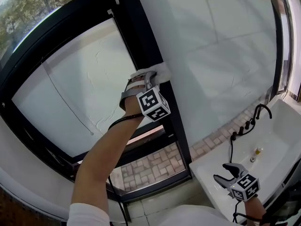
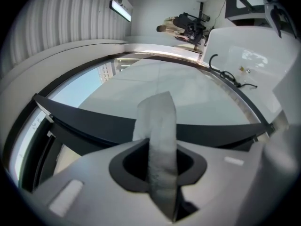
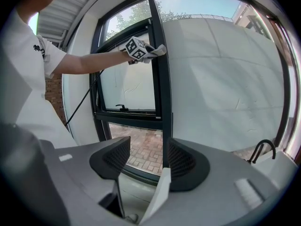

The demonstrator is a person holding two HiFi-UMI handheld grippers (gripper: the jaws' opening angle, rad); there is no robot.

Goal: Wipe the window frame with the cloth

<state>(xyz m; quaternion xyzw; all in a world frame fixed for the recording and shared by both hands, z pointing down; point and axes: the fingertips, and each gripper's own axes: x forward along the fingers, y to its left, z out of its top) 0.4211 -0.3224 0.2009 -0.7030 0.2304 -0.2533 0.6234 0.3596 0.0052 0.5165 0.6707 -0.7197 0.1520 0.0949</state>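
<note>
A white cloth (image 1: 153, 73) is pressed against the black vertical bar of the window frame (image 1: 141, 36), about halfway up. My left gripper (image 1: 146, 81) is shut on the cloth (image 2: 157, 135), which sticks out between the jaws toward the dark frame bar (image 2: 94, 119). In the right gripper view the left gripper (image 3: 141, 50) and the cloth (image 3: 157, 49) show against the frame (image 3: 162, 93). My right gripper (image 1: 225, 173) hangs low at the right over a white sink, open, with nothing between its jaws (image 3: 148, 161).
A white sink (image 1: 277, 140) with a black tap (image 1: 260, 111) stands at the lower right. A black cable (image 1: 117, 121) runs from the left gripper down along the arm. Brick paving (image 1: 150, 164) shows through the lower pane. A person's white-sleeved arm reaches across in the right gripper view.
</note>
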